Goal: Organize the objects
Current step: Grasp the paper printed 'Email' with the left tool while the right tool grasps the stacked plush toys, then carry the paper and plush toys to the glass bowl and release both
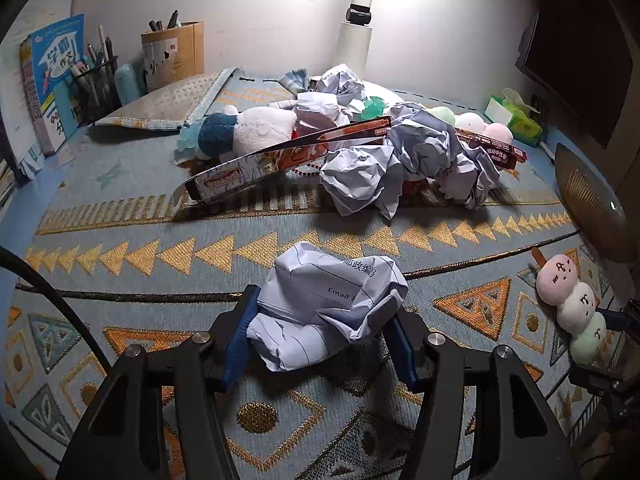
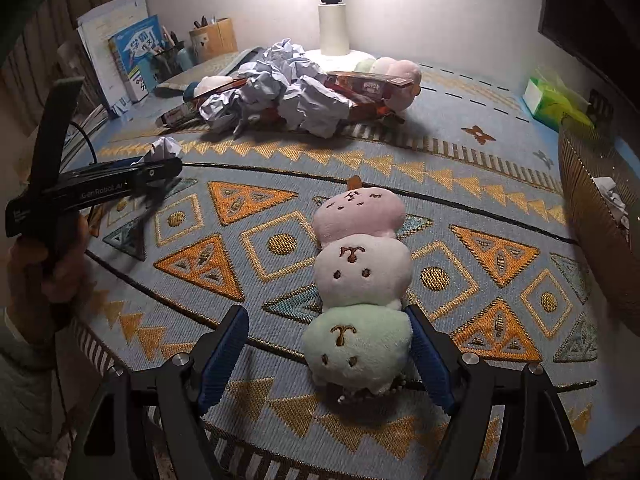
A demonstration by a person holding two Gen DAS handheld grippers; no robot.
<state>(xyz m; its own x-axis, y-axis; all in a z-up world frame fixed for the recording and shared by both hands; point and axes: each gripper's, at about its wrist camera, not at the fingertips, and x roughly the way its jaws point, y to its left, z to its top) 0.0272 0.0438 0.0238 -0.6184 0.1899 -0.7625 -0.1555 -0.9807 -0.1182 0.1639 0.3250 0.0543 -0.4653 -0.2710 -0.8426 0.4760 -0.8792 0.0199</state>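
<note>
My left gripper (image 1: 320, 336) is shut on a crumpled paper ball (image 1: 328, 304) printed with form lines, held just above the patterned cloth. It also shows from the side in the right wrist view (image 2: 160, 168). My right gripper (image 2: 328, 352) is open around the green end of a three-ball plush skewer (image 2: 360, 280), pink, white and green, lying on the cloth; the right pad (image 2: 430, 364) touches it, the left pad stands apart. The plush also shows at the right in the left wrist view (image 1: 572, 304).
A heap of crumpled papers (image 1: 404, 160), cardboard boxes (image 1: 256, 164) and plush toys (image 1: 248, 128) lies at the back by a lamp base (image 1: 354, 40). Books (image 1: 52, 80) and pen holders (image 1: 96, 84) stand back left. A woven basket (image 2: 596, 216) with paper is at the right, a tissue pack (image 2: 556, 100) behind it.
</note>
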